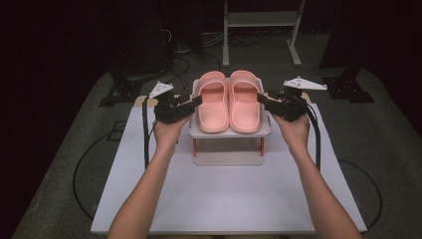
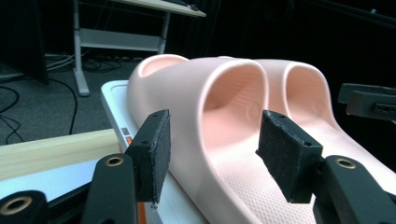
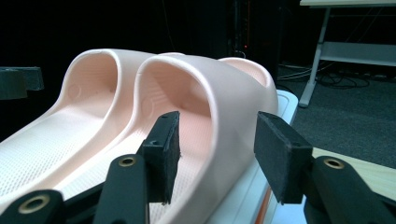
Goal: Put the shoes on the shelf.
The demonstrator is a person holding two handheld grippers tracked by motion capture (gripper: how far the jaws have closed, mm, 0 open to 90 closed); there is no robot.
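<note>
Pink slippers [image 1: 230,102] paired on the white rack [image 1: 231,130], flanked at its side edges by left gripper [image 1: 195,102] and right gripper [image 1: 263,98], both released, nothing grasped yet.

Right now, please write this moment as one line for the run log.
scene: pink slippers side by side on white rack | left gripper: open, straddling left slipper's outer wall | right gripper: open, straddling right slipper's outer wall
</note>
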